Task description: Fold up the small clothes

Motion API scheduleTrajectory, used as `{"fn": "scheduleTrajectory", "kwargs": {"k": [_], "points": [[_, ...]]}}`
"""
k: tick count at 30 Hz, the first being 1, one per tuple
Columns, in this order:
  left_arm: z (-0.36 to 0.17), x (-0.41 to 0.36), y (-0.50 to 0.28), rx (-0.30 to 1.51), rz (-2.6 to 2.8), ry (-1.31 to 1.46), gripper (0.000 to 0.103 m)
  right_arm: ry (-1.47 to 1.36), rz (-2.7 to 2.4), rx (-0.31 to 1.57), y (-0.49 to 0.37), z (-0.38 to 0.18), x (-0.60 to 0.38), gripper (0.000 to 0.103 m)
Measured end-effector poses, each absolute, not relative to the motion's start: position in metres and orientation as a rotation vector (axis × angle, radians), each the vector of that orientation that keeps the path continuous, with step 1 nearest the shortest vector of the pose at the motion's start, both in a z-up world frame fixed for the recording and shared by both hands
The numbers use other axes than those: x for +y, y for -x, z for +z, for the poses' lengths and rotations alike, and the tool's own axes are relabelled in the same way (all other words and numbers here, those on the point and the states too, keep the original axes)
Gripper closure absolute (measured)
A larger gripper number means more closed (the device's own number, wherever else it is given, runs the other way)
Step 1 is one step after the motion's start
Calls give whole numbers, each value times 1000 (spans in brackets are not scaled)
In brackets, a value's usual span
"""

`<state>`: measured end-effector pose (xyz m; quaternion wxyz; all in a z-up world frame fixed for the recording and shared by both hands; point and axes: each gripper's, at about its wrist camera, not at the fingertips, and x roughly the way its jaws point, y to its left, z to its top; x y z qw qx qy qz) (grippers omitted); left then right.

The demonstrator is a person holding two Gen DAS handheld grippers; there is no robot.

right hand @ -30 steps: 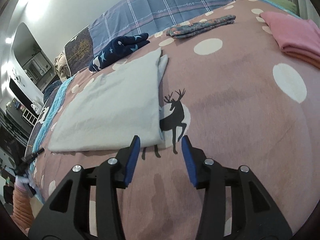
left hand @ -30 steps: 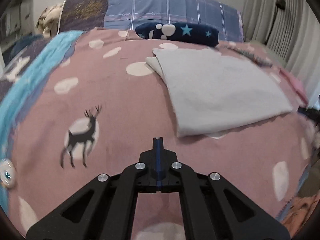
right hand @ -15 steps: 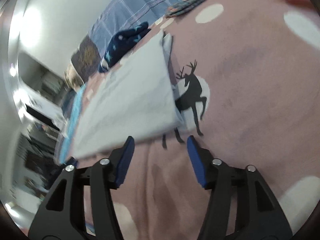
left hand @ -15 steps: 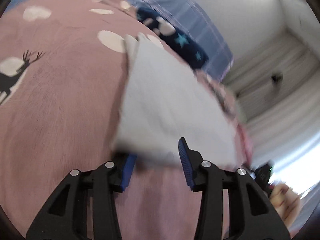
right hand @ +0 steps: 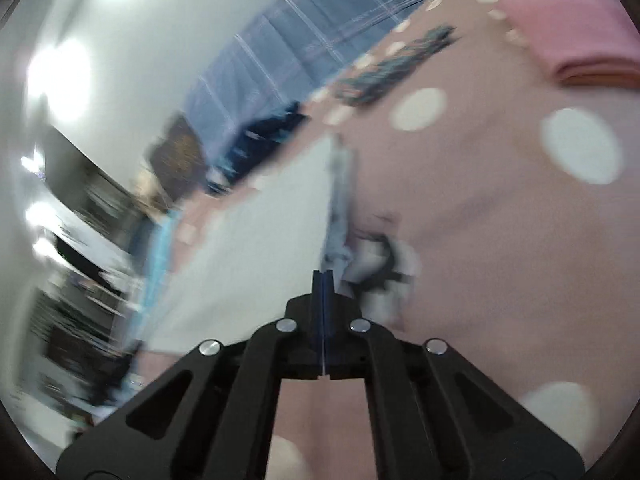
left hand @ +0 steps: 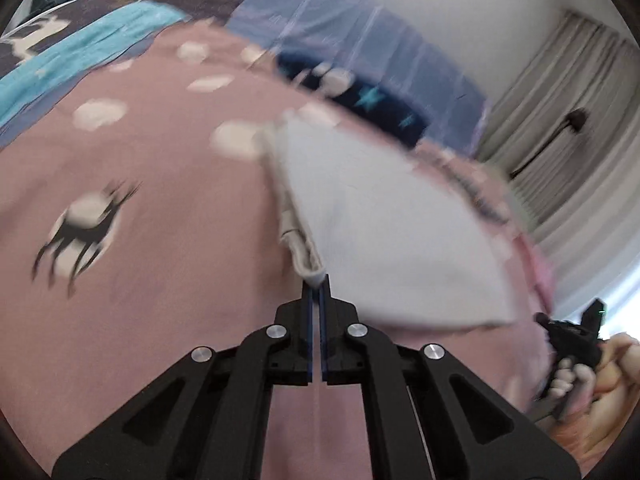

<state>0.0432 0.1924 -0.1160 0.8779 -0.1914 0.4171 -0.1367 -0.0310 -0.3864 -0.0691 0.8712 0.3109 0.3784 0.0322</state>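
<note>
A pink bedspread (left hand: 160,320) dotted with pale spots and a deer print is seen beneath both views. A folded pale grey garment (left hand: 392,232) is laid flat on it, below a dark star-patterned cloth (left hand: 380,100). The garment's near left corner is pinched between the nearly closed fingers of the left gripper (left hand: 316,284). Its near right corner (right hand: 336,240) is clamped by the right gripper (right hand: 322,276), whose fingers are pressed together. Both views are blurred.
</note>
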Motion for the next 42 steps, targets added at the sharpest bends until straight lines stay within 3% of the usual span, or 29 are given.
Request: {"fn": "scheduleTrajectory", "kwargs": {"k": [6, 8, 9, 10, 15, 18, 19, 20, 21, 23, 28, 33, 38, 39, 42], "points": [[-128, 222, -34, 850, -144, 435, 100, -792, 106, 862, 36, -112, -399, 100], [-117, 215, -29, 835, -204, 441, 91, -798, 186, 848, 31, -105, -387, 86], [-113, 210, -27, 840, -235, 454, 77, -805, 210, 843, 28, -103, -381, 63], [-112, 204, -26, 850, -281, 484, 67, -820, 234, 843, 26, -103, -374, 52], [-143, 176, -38, 954, -355, 572, 64, -945, 213, 823, 7, -125, -359, 52], [-156, 181, -53, 882, -349, 680, 65, -996, 160, 767, -13, -126, -358, 51], [-158, 187, -60, 862, -331, 741, 86, -998, 136, 761, -21, -128, -357, 68], [-162, 192, -64, 858, -314, 791, 100, -1003, 117, 776, -26, -131, -357, 87], [-165, 196, -68, 858, -315, 850, 101, -1045, 126, 795, -30, -137, -358, 98], [-157, 203, -62, 810, -345, 922, 102, -1060, 146, 758, -28, -130, -361, 99], [-111, 189, -28, 774, -371, 747, 102, -917, 204, 610, 14, -70, -367, 100], [-128, 180, -11, 866, -317, 618, 101, -856, 110, 750, 27, -95, -373, 100], [-136, 197, 3, 865, -180, 527, 87, -843, 58, 832, 37, -128, -376, 98], [-130, 199, 5, 844, -143, 487, 83, -820, 42, 821, 38, -123, -376, 89], [-111, 210, 9, 775, -90, 417, 74, -660, -71, 741, 46, -95, -378, 82]]}}
